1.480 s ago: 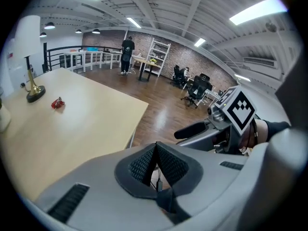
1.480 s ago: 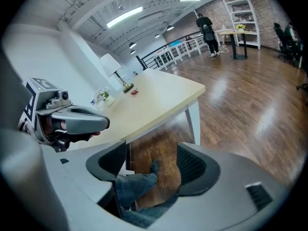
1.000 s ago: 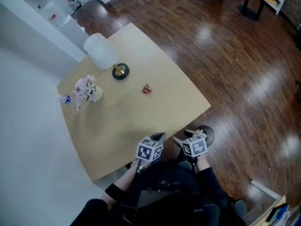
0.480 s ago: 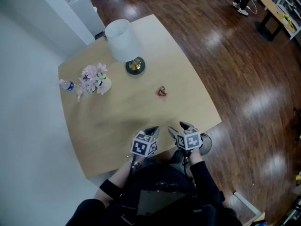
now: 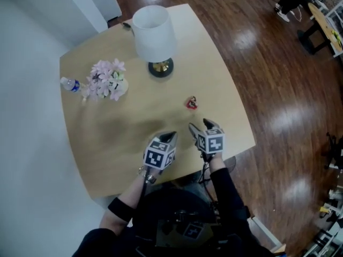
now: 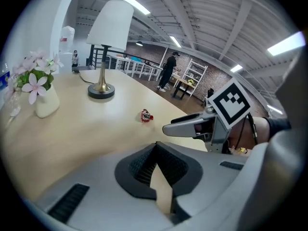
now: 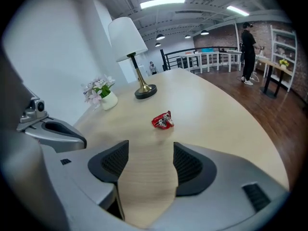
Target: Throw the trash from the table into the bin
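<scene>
1 small crumpled red wrapper (image 7: 162, 121) lies on the worktop (image 7: 216, 109) just ahead of my right gripper (image 7: 147, 153), whose jaws stand apart and empty while my left gripper (image 6: 155, 148) has its jaws together; the wrapper looks light, soft and crinkly, so I'd pinch across its bunched middle.

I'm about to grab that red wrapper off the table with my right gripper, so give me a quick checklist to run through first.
1. Right gripper open and empty: ok.
2. Red wrapper ahead of its jaws, on the table: ok.
3. Wrapper apart from lamp and flower vase: ok.
4. Left gripper shut, empty, off to the side: ok.
5. Bin in sight: cannot tell.
</scene>
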Motion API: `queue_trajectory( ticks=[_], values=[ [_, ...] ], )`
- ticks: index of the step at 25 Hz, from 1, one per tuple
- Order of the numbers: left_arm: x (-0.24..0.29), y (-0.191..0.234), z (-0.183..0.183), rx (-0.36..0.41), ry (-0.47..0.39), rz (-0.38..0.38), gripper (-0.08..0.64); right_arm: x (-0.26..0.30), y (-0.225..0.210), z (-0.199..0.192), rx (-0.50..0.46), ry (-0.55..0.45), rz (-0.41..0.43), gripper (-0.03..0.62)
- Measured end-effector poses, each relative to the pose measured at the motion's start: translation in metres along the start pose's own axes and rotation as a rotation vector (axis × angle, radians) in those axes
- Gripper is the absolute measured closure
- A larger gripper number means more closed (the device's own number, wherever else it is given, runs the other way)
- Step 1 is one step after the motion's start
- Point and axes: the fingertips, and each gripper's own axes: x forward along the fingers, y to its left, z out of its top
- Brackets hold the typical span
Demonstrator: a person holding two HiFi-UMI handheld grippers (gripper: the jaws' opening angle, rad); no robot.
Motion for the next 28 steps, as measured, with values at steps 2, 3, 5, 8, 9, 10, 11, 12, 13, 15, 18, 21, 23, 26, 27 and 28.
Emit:
queue_trajectory(
  ticks=[2,3,5,8,9,10,11,12,13,15,18,21,23,26,27,28],
  values=[
    [0.001,0.008,0.002,-0.007,-0.004,0.002,0.554,0.012,-0.007,0.014,-0.023,-0.022,-0.03,0.29],
    [0.002,0.012,0.002,-0.01,-0.006,0.001,0.554,0.017,-0.01,0.021,-0.029,-0.037,-0.043,0.288],
    [0.004,0.017,0.002,-0.02,-0.005,0.001,0.554,0.027,-0.018,0.034,-0.041,-0.06,-0.066,0.288],
    [0.006,0.024,-0.002,-0.042,-0.001,0.004,0.554,0.042,-0.027,0.048,-0.059,-0.062,-0.092,0.288],
    [0.007,0.026,-0.004,-0.05,-0.001,0.005,0.554,0.047,-0.03,0.051,-0.064,-0.057,-0.096,0.289],
    [0.007,0.029,-0.006,-0.057,-0.001,0.007,0.554,0.053,-0.031,0.054,-0.072,-0.05,-0.098,0.288],
    [0.007,0.031,-0.007,-0.063,-0.001,0.009,0.554,0.058,-0.031,0.057,-0.081,-0.041,-0.098,0.29],
    [0.006,0.032,-0.008,-0.068,-0.001,0.011,0.554,0.062,-0.031,0.058,-0.09,-0.032,-0.097,0.289],
    [0.006,0.034,-0.01,-0.07,-0.001,0.013,0.554,0.066,-0.031,0.059,-0.1,-0.024,-0.099,0.289],
    [0.005,0.035,-0.012,-0.075,-0.001,0.015,0.554,0.073,-0.033,0.058,-0.118,-0.004,-0.104,0.289],
    [0.003,0.038,-0.013,-0.081,0.002,0.016,0.554,0.083,-0.036,0.055,-0.12,0.03,-0.116,0.291],
    [0.001,0.04,-0.016,-0.082,0.007,0.018,0.554,0.085,-0.04,0.053,-0.109,0.025,-0.135,0.334],
    [0.0,0.04,-0.018,-0.078,0.009,0.019,0.554,0.084,-0.041,0.051,-0.099,0.019,-0.139,0.36],
    [-0.002,0.038,-0.021,-0.074,0.014,0.016,0.554,0.082,-0.04,0.049,-0.087,0.023,-0.139,0.385],
    [-0.003,0.037,-0.022,-0.072,0.015,0.015,0.554,0.081,-0.04,0.047,-0.083,0.025,-0.14,0.392],
    [-0.003,0.036,-0.023,-0.07,0.016,0.014,0.554,0.08,-0.04,0.046,-0.079,0.026,-0.141,0.4]
  ],
)
